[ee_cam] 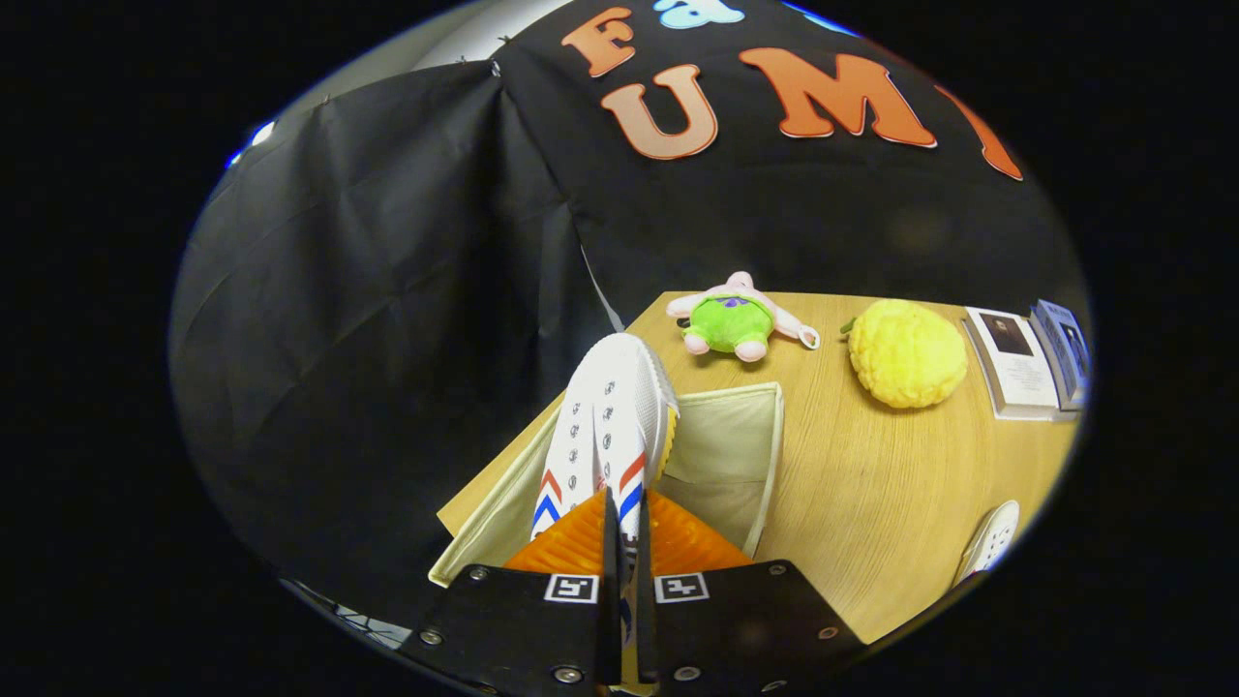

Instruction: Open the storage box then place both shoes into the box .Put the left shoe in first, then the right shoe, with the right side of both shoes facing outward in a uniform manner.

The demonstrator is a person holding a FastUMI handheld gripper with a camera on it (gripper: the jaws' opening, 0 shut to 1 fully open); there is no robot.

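I judge I am on the first placement: one shoe is in my grip above the opened box, the other waits on the table, so this should be the left shoe, though I cannot confirm which foot it fits.

The light wooden table (871,503) carries everything. On it, just ahead of my fingers, sits the cream fabric storage box (736,436), open at the top, its far corner pointing toward one o'clock.

The white canvas sneaker with red and blue chevron stripes (610,416) runs from my fingertips toward twelve o'clock, toe away from me, over the box's left wall. My gripper (624,528) is pressed together on its heel end, a finger on each side. The sneaker has rows of metal eyelets, no laces that I can see, and a yellowish sole edge on its right.

Next I need to lower it inside the box, turned so its right side faces outward, then let go.

The second white shoe (989,542) lies at four o'clock, near the table edge. A yellow bumpy plush (905,353) sits at two o'clock, a green and pink plush toy (738,321) at one o'clock.
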